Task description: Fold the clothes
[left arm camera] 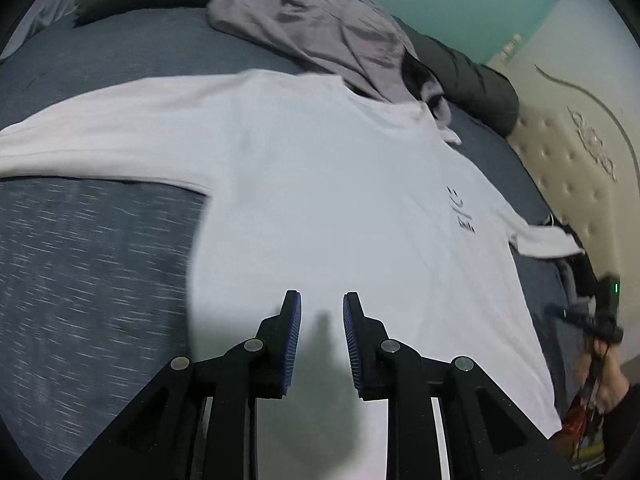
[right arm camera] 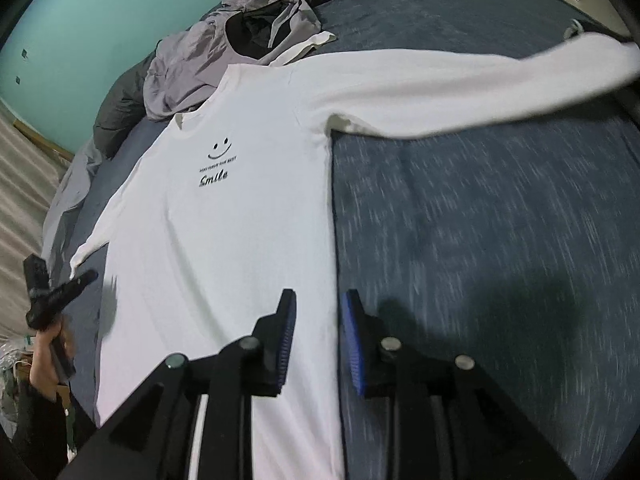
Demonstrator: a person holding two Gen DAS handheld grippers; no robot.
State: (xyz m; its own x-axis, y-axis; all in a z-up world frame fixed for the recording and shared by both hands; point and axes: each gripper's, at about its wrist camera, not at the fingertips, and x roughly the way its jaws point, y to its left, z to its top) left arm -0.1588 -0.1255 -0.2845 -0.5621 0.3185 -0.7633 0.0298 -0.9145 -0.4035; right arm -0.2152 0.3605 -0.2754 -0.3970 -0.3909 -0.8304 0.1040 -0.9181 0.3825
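Both sets of jaws stand parted with nothing between them: the left gripper (left arm camera: 322, 308) hangs over the near body of the white long-sleeved cotton shirt with a smiley print (left arm camera: 320, 184), the right gripper (right arm camera: 319, 306) over that shirt's right side seam. The shirt lies spread flat, front up, on the blue-grey mottled bed cover (right arm camera: 500, 220), sleeves stretched left and right. It looks light, soft and limp, so I'd pinch it at hem corners or shoulders. A crumpled grey hooded jacket (right arm camera: 188, 68) lies beyond the collar.
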